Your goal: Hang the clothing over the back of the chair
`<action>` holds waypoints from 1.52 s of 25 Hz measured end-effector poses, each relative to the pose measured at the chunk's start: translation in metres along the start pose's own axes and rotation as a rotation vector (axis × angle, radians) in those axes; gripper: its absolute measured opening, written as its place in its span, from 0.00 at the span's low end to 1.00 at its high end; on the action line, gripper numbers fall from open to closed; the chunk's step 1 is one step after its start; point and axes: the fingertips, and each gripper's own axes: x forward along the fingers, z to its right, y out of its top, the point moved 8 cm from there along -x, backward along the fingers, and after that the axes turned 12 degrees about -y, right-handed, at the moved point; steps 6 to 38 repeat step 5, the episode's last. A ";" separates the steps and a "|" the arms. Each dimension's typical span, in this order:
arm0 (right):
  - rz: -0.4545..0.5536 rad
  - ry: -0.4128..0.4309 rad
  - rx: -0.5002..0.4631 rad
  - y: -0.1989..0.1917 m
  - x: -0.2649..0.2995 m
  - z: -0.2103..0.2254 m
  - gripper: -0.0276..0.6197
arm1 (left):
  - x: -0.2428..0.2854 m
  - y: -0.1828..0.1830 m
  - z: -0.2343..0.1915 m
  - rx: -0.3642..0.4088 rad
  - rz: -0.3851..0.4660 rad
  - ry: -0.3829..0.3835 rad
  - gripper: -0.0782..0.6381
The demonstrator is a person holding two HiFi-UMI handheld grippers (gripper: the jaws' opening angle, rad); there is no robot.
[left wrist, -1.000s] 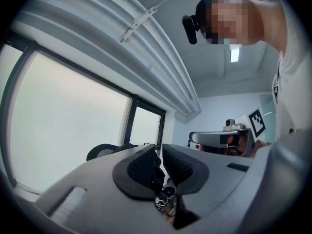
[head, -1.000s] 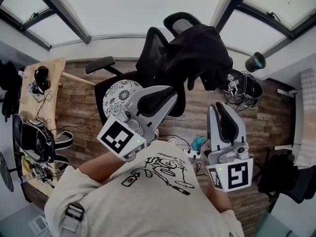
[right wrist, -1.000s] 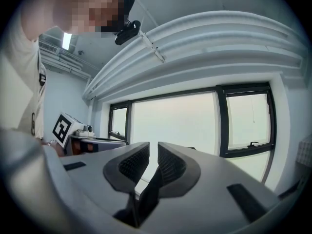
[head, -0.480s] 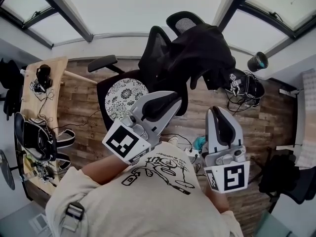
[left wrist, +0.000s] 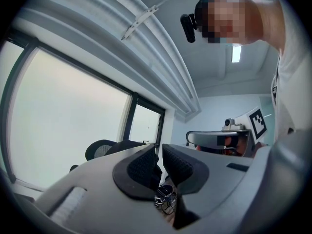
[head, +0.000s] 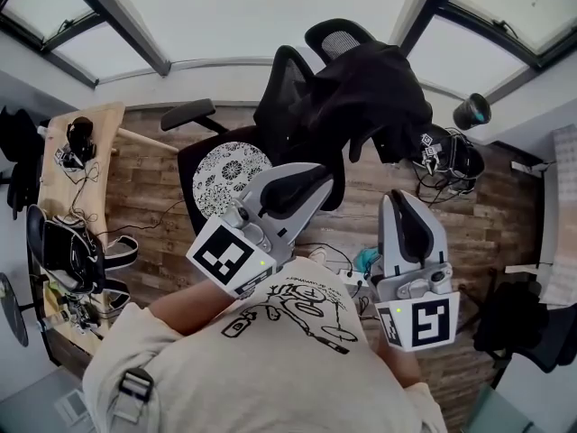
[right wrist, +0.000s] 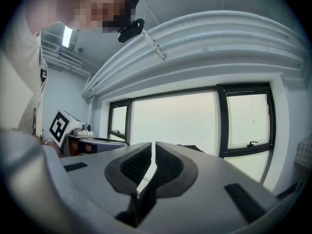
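Black clothing (head: pixel 370 97) lies draped over the back of the chair (head: pixel 281 84), at 12 o'clock in the head view. The left tongs (head: pixel 315 177), at its 7 o'clock, and the right tongs (head: pixel 398 202), at its 6 o'clock, are both closed together, empty, apart from it.

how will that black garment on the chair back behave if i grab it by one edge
Probably floppy: the black garment hangs in loose folds with one end dangling, so it should sag and trail from a single grip. It sits bunched toward one side of the chair back, so a sideways tug may slide it off.
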 end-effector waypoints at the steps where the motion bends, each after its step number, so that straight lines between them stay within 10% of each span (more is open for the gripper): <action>1: 0.000 -0.001 -0.003 0.000 0.000 0.000 0.08 | 0.000 0.000 -0.001 -0.007 0.004 -0.003 0.18; 38: 0.000 -0.005 -0.016 0.000 0.002 -0.001 0.07 | 0.000 0.000 -0.007 -0.025 0.014 -0.006 0.18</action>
